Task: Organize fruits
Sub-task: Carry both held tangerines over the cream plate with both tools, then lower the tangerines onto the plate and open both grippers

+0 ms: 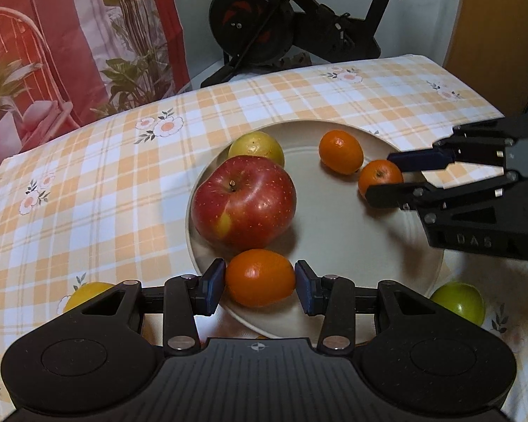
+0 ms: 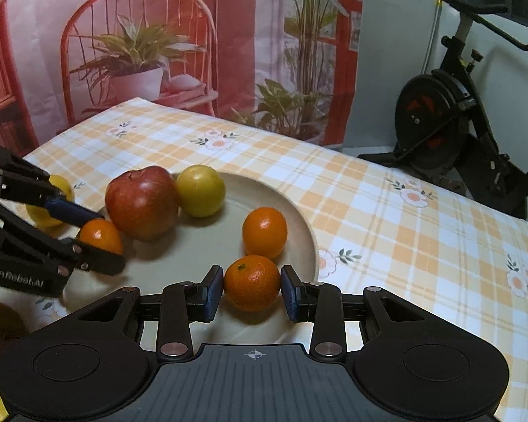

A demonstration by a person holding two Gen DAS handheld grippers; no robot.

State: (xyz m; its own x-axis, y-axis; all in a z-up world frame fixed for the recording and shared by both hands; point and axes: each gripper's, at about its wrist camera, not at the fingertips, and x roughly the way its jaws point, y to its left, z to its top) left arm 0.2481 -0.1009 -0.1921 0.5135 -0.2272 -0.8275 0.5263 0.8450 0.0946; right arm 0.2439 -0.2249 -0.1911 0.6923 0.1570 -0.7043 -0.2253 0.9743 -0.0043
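Observation:
A beige plate (image 1: 334, 221) holds a red apple (image 1: 243, 200), a yellow-green fruit (image 1: 257, 146) behind it and a loose mandarin (image 1: 340, 151). My left gripper (image 1: 260, 283) is shut on a mandarin (image 1: 260, 272) over the plate's near rim. My right gripper (image 1: 380, 177) reaches in from the right, shut on a smaller mandarin (image 1: 382, 174) over the plate. The right wrist view shows that gripper (image 2: 252, 290) pressing its blue pads (image 2: 213, 293) on its mandarin (image 2: 252, 281), and the left gripper (image 2: 111, 241) clamping the other mandarin (image 2: 100, 235) next to the apple (image 2: 142, 202).
Off the plate lie a yellow fruit (image 1: 88, 293) at the left and a green fruit (image 1: 459, 304) at the right, on the checked tablecloth (image 1: 88, 183). A brown fruit (image 2: 0, 320) sits near the front. An exercise bike (image 1: 299, 28) stands behind the table.

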